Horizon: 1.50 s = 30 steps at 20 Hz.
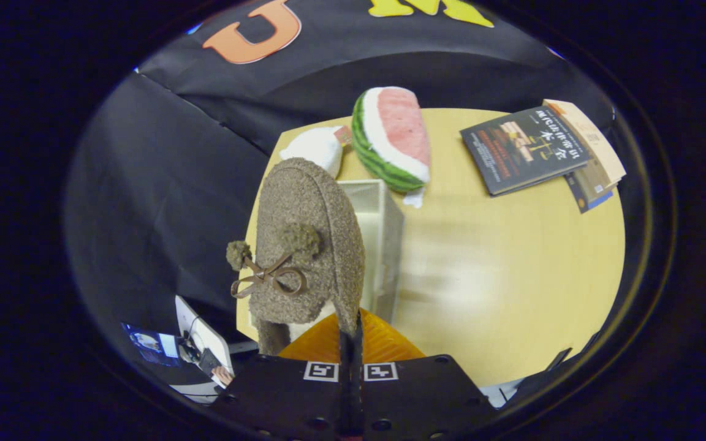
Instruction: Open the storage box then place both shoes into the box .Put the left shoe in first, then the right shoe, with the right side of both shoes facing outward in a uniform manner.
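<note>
A brown fleecy shoe (304,245) with a ribbon bow and two pompoms hangs from my gripper (351,343), toe pointing away from me. My fingers are closed together on the rim of its opening. Right behind and under the shoe stands the white storage box (383,239) on the wooden table (500,275). The box's top looks open, and the shoe hides most of its inside and its left part. The shoe is above the box's left side and near the table's left edge.
Beyond the box lie a watermelon-slice plush (393,138) and a white plush (316,150). A stack of books (537,150) sits at the far right of the table. Left of the table, lower down, stand some devices (200,346).
</note>
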### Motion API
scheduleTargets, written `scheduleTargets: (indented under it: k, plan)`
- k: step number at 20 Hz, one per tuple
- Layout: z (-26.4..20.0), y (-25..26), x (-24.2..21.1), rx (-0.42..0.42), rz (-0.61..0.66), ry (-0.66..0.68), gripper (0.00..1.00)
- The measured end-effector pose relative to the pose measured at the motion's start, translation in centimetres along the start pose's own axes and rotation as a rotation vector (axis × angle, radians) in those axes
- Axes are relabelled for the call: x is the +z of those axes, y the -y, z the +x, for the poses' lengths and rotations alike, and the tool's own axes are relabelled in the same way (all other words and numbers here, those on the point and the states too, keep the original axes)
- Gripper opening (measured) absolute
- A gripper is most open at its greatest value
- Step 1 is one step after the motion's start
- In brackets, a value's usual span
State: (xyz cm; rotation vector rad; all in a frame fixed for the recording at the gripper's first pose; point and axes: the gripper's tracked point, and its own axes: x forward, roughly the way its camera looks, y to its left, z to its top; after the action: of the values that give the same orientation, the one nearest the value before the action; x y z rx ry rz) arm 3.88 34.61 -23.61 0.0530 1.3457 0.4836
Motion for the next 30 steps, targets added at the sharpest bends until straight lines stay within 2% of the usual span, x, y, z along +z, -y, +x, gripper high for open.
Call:
scheduleTargets:
  k: [2, 3, 9, 17, 19, 20, 21, 23, 27, 30]
  plan:
    - [2.0, -1.5, -0.5, -0.028, 0.024, -0.013, 0.00]
    - [3.3, -1.5, -0.6, -0.067, 0.027, -0.022, 0.00]
    - [7.6, 1.9, -0.7, -0.362, 0.021, -0.024, 0.01]
    - [10.9, 2.8, -1.0, -0.481, 0.071, -0.056, 0.01]
    - [10.9, 2.6, -0.7, -0.492, 0.062, -0.028, 0.05]
    - [10.6, 2.7, -0.5, -0.498, 0.058, -0.010, 0.12]
    - [10.6, 2.2, -0.5, -0.488, 0.055, -0.001, 0.13]
    - [10.3, 1.3, -1.1, -0.466, 0.036, -0.007, 0.23]
    - [8.7, -0.8, -1.8, -0.431, -0.042, 0.029, 0.67]
    - [6.1, -1.8, -2.2, -0.438, -0.075, 0.097, 0.99]
